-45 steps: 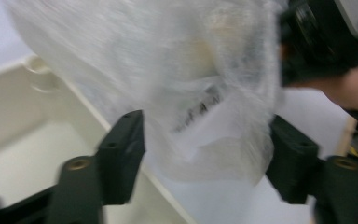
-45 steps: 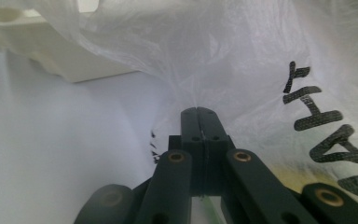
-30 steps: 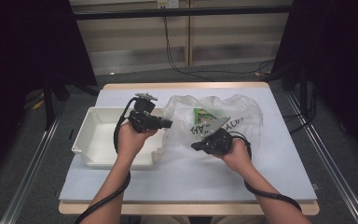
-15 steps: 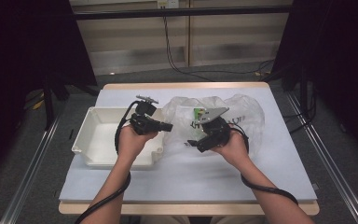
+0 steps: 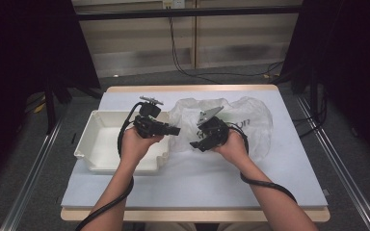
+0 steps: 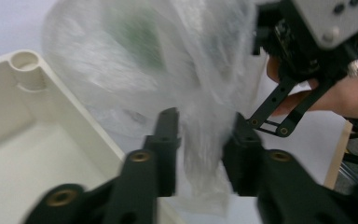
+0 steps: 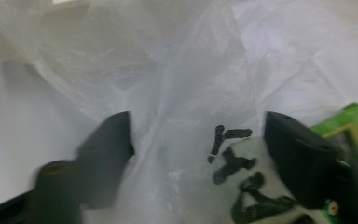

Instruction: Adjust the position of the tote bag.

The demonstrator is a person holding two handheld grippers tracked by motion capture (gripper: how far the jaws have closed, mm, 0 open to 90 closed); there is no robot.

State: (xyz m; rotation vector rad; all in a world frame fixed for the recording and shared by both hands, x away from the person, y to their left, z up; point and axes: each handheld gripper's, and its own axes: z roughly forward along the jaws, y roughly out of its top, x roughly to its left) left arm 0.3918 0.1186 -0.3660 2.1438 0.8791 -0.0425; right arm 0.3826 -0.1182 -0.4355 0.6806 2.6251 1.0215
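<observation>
My left gripper (image 5: 172,130) stands with its jaws parted around a fold of the thin, crinkled, translucent white plastic bag (image 5: 250,120); the jaws have just been opening, and in the left gripper view the film (image 6: 200,140) hangs between the pads without either pressing on it. I record it as released. My right gripper (image 5: 196,144) is likewise apart, its jaws having just been closing, with bag film (image 7: 186,154) lying between them but not pinched.

The bag lies on the pale blue table covering (image 5: 197,183), just right of the shallow cream plastic tray (image 5: 94,159), its near-left edge reaching towards the tray's corner. Its long axis runs across the table, left to right in the high view; the bunched mouth end points left, towards both grippers and the tray. A flat green printed packet (image 7: 354,126) shows through the film at the right edge of the right gripper view.

Judgement: the step in hand is getting a fresh hold on the bag's mouth with both grippers. The next move calls for each gripper to close on a separate layer of film, then draw apart to open the mouth. Which layer lies between which jaws I cannot tell.
</observation>
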